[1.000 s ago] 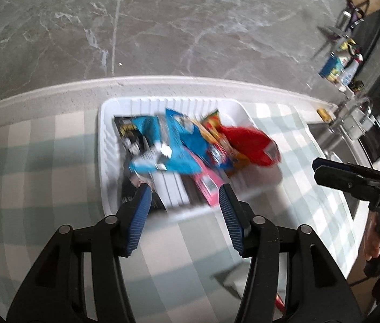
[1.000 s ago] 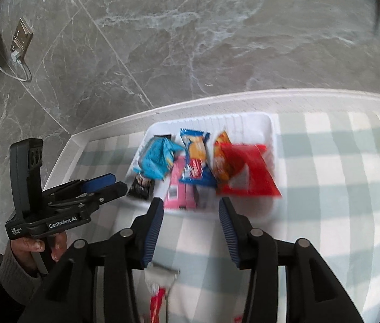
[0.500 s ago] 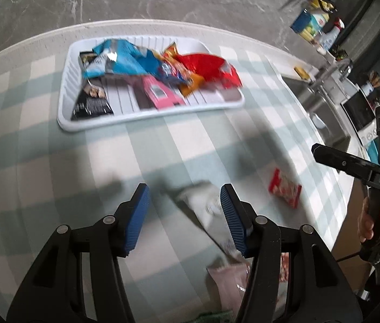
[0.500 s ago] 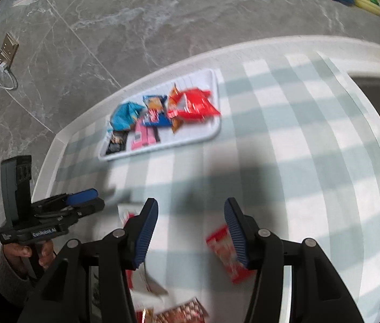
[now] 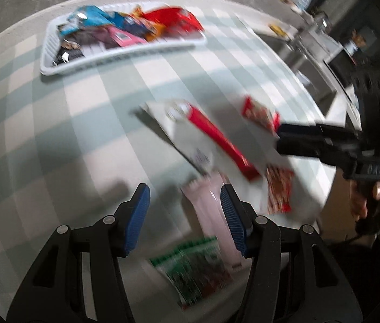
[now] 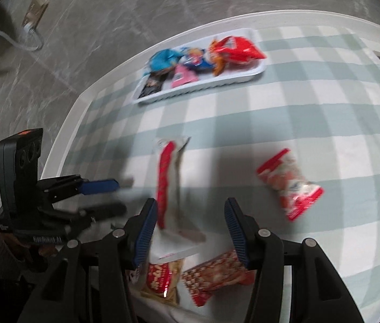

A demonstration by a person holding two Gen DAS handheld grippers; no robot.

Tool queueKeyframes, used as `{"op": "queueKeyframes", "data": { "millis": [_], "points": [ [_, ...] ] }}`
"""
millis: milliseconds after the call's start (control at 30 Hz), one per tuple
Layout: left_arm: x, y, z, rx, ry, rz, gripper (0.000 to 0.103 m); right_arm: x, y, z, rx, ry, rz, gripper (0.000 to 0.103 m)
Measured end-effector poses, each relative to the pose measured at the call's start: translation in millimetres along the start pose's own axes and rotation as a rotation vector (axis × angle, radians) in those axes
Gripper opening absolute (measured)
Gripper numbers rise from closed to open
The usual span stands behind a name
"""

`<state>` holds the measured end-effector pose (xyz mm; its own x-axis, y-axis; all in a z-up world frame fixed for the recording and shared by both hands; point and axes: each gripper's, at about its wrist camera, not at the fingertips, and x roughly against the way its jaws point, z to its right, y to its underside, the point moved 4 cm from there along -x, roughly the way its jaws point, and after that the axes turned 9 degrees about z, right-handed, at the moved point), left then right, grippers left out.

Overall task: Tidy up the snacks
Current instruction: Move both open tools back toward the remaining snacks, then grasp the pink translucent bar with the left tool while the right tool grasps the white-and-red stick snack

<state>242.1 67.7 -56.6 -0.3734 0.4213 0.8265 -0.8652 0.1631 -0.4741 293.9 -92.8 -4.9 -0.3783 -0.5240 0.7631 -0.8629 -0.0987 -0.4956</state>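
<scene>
- Left wrist view: my left gripper (image 5: 184, 210) has its blue-padded fingers (image 5: 137, 215) spread wide with nothing between the pads, held above the checked worktop (image 5: 55, 134).
- Just ahead of and between those fingers lies a pale pink packet (image 5: 211, 204), blurred; its near end runs beside my right-hand finger.
- Below the pink packet, close under the fingers, sits a green packet (image 5: 198, 266).
- Further ahead and slightly right of the fingertips lies a long white-and-red wrapper (image 5: 203, 137), set diagonally on the worktop.
- Right of it, a small red snack pack (image 5: 259, 113) lies touching or just in front of the tip of my right gripper (image 5: 297, 137); I cannot tell which.
- Far ahead and to the left, the white tray (image 5: 63, 70) holds blue, pink, black, orange and red snack bags piled together.
- Right wrist view: my right gripper (image 6: 191, 226) is also wide open and holds nothing.
- The white-and-red wrapper (image 6: 169, 172) lies just ahead of its left finger, its near end between the fingertips.
- A red-and-white snack pack (image 6: 289, 183) lies ahead and to the right, apart from the fingers.
- Two red-patterned packets (image 6: 216, 274) sit beneath and between the fingers.
- The tray (image 6: 203, 88) is well ahead, and my left gripper (image 6: 101, 196) shows at the left, fingers apart.
</scene>
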Motion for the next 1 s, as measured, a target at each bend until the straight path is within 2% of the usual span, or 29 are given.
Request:
{"op": "queueKeyframes", "data": {
  "millis": [300, 400, 600, 800, 1000],
  "points": [
    [-17, 36, 22, -0.052, 0.027, -0.08, 0.053, -13, 8, -20, 0.052, -0.017, -0.028, 0.055],
    [-24, 45, 23, -0.066, 0.001, -0.094, 0.053, -15, 9, -20, 0.053, -0.013, -0.032, 0.055],
    [-24, 44, 12, -0.078, -0.068, -0.06, 0.053, -17, 10, -20, 0.053, -0.005, -0.037, 0.055],
    [-13, 34, -28, 0.019, -0.135, -0.017, 0.053, -23, 8, -21, 0.072, 0.013, -0.043, 0.055],
    [-4, 26, -66, 0.116, -0.159, 0.016, 0.053, -36, 4, -25, 0.11, 0.029, -0.056, 0.056]
  ]
}}
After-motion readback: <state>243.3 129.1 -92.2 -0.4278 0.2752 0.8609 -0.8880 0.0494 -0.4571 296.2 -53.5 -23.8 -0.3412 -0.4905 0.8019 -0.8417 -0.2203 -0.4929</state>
